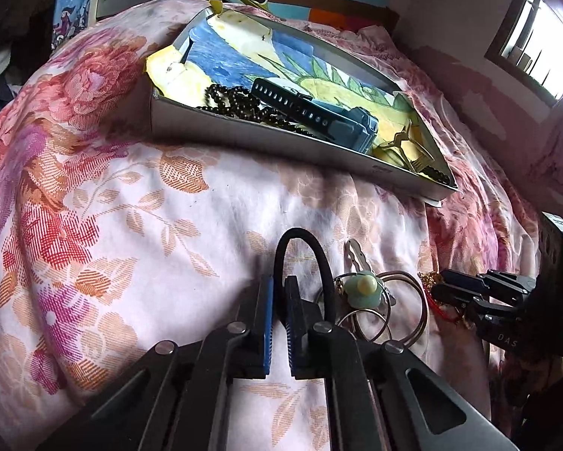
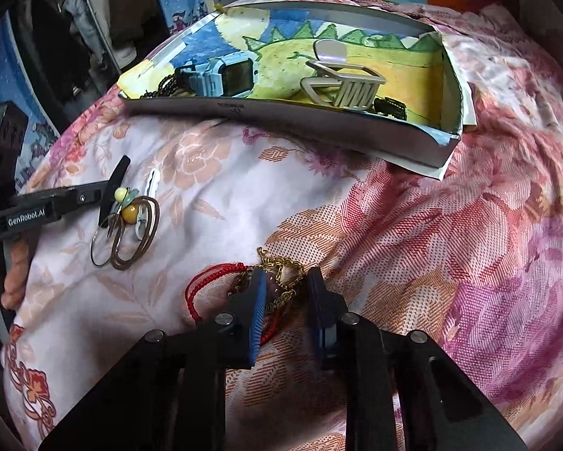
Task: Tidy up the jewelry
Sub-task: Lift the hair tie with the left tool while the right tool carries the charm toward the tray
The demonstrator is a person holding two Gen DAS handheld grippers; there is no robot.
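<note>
A: Start at the left gripper [image 1: 277, 308]. What is it doing?

B: Its blue-padded fingers [image 1: 267, 323] are pinched on one side of a black elastic hair-tie loop [image 1: 300, 248], which arches up just ahead of the tips. I judge that a grip, not a hover.

A: And immediately to its right?

B: A small heap on the pink floral bedsheet [image 1: 112, 225]: thin metal hoop rings [image 1: 401, 300], a pale green bead charm [image 1: 364, 287] and a white snap hair clip [image 1: 356, 253], touching one another.

A: The right gripper [image 2: 285, 293]?

B: Its jaws stand apart, straddling a tangled gold chain [image 2: 281, 268] with a red braided cord [image 2: 213, 282] lying to its left and under it. The chain sits between the pads, but they have not closed.

A: Where does everything go?

B: Ahead of both grippers, well apart from them, is the shallow grey cardboard box lined with a crayon drawing [image 2: 300, 120]. It already holds a blue child's smartwatch [image 2: 228, 75], black bead strands [image 1: 240, 103] and a beige claw hair clip [image 2: 341, 82].

A: So which step?

B: Picking up the remaining loose pieces, I'd say. Next, the left must lift the tie clear of the hoops without dragging them; the right must close on the chain low enough to catch its links, and perhaps the cord too.
</note>
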